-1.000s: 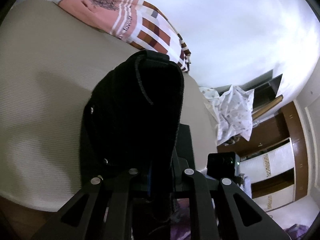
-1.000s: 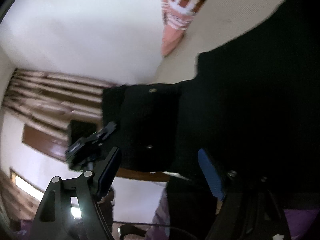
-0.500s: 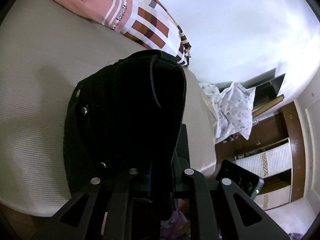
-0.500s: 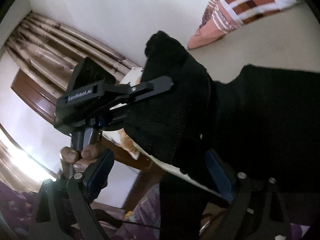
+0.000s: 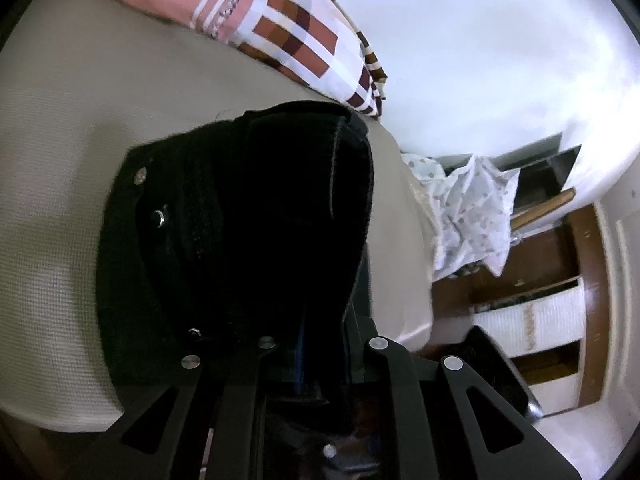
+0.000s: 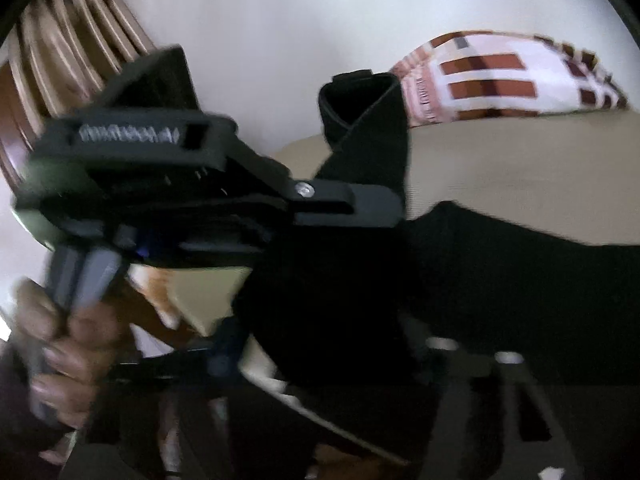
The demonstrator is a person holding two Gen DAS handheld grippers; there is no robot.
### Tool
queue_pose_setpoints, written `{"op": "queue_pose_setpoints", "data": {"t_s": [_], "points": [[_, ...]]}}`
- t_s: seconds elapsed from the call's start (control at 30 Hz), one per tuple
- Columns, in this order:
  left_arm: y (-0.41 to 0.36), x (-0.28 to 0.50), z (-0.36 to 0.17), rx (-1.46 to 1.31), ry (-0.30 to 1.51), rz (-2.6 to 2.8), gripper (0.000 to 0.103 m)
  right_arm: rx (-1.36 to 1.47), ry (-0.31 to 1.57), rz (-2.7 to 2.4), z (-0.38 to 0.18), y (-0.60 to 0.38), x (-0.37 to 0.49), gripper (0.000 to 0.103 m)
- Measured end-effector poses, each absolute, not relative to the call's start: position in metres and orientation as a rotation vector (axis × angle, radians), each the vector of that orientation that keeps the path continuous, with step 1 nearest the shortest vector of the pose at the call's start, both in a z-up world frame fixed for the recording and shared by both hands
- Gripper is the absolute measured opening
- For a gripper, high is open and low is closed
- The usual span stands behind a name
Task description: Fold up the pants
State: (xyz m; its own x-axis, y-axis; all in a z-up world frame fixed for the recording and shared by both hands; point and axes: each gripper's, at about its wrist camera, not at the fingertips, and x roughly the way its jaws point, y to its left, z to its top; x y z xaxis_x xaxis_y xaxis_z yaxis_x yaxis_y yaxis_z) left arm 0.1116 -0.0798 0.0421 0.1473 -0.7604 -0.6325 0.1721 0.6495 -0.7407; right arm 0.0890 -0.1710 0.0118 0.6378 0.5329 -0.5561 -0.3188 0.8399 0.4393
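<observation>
Black pants (image 5: 248, 216), raised over beige bed (image 5: 60, 160). Left hand-held gripper (image 5: 316, 356) clenched on their fabric. Right hand-held gripper (image 6: 332, 364), jaws just closing, fabric between them; grasp cannot be told.

The right gripper (image 6: 332, 344) has just been closing its fingers (image 6: 224, 354), with black pants (image 6: 500, 280) bunched between them; blur is hiding whether the pads are pressing. Ahead of the fingers, the left gripper (image 6: 360, 204) is pinching a raised fold, a hand (image 6: 68, 344) gripping its handle. Beyond, a patterned pillow (image 6: 500, 80) is lying on the beige bed (image 6: 520, 168).
</observation>
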Motion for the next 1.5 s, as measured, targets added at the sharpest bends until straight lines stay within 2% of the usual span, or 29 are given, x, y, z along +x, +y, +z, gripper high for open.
{"op": "queue_pose_setpoints", "data": {"t_s": [0.33, 0.53, 0.7, 0.9, 1.0, 1.07, 1.1, 1.13, 1.17, 1.2, 1.27, 1.3, 1.4, 1.5], "points": [[-0.188, 0.105, 0.048, -0.541, 1.278, -0.94, 0.019, 0.56, 0.69, 0.429, 0.022, -0.273, 0.055, 0.037], [-0.236, 0.105, 0.019, -0.545, 1.339, -1.036, 0.019, 0.799, 0.742, 0.321, -0.021, -0.344, 0.032, 0.029], [-0.215, 0.112, 0.012, -0.534, 1.329, -0.967, 0.019, 1.062, 0.816, 0.268, -0.078, -0.383, 0.015, 0.026], [-0.151, 0.119, 0.004, -0.525, 1.291, -0.811, 0.02, 1.083, 0.797, 0.356, -0.075, -0.385, 0.01, 0.027], [-0.114, 0.115, -0.01, -0.504, 1.298, -0.717, 0.02, 1.061, 0.817, 0.369, -0.072, -0.386, 0.013, 0.034], [-0.097, 0.109, -0.022, -0.535, 1.319, -0.683, 0.02, 1.043, 0.844, 0.365, -0.071, -0.385, 0.024, 0.055], [-0.09, 0.106, -0.028, -0.555, 1.332, -0.666, 0.02, 1.057, 0.846, 0.355, -0.072, -0.386, 0.026, 0.07], [-0.082, 0.103, -0.035, -0.584, 1.344, -0.651, 0.02, 1.084, 0.835, 0.36, -0.074, -0.387, 0.03, 0.074], [-0.079, 0.1, -0.039, -0.599, 1.35, -0.642, 0.02, 1.11, 0.822, 0.356, -0.073, -0.387, 0.032, 0.075], [-0.073, 0.099, -0.042, -0.605, 1.355, -0.634, 0.02, 1.088, 0.824, 0.335, -0.072, -0.386, 0.034, 0.072], [-0.071, 0.096, -0.045, -0.596, 1.353, -0.625, 0.02, 1.039, 0.867, 0.275, -0.072, -0.386, 0.044, 0.037], [-0.074, 0.095, -0.045, -0.591, 1.352, -0.623, 0.02, 1.021, 0.92, 0.236, -0.076, -0.387, 0.048, 0.027], [-0.082, 0.095, -0.042, -0.566, 1.349, -0.629, 0.02, 1.107, 0.927, 0.235, -0.085, -0.399, 0.042, 0.023], [-0.098, 0.096, -0.036, -0.514, 1.328, -0.647, 0.024, 1.153, 0.853, 0.26, -0.073, -0.409, 0.029, 0.023]]}}
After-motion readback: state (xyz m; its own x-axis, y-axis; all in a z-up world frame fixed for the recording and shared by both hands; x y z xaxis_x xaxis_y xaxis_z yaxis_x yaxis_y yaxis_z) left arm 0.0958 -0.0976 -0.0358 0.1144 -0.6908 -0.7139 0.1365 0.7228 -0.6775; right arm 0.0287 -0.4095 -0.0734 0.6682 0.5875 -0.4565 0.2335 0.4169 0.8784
